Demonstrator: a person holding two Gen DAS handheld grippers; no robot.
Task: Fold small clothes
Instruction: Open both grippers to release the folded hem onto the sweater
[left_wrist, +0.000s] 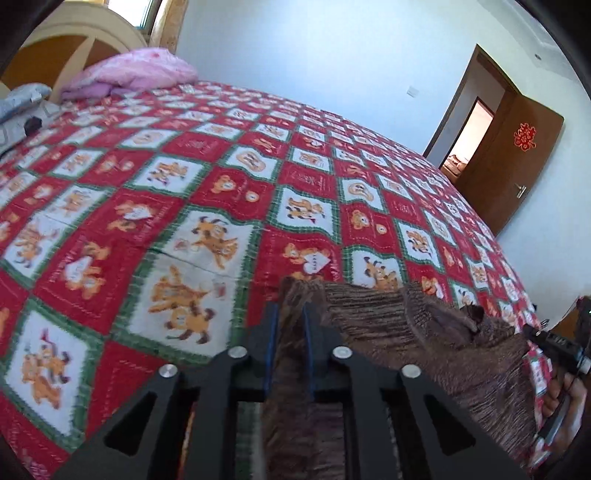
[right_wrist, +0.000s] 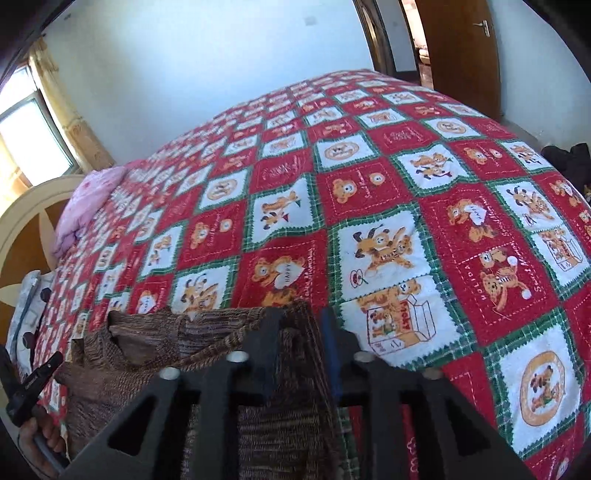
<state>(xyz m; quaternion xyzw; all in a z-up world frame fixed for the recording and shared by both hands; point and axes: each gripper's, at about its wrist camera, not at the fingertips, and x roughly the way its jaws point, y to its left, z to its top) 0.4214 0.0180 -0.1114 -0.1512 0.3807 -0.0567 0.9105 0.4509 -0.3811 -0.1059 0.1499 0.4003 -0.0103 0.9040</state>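
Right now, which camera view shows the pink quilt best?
The left wrist view: the pink quilt lies large and unobstructed by the headboard. The right wrist view shows it smaller, squeezed near the left edge.

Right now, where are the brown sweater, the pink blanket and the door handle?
Brown sweater (left_wrist: 424, 317): left wrist view, on its ribbed knit middle.
Pink blanket (left_wrist: 136, 70): left wrist view, on its rumpled top.
Door handle (right_wrist: 482, 25): right wrist view, on the metal lever.
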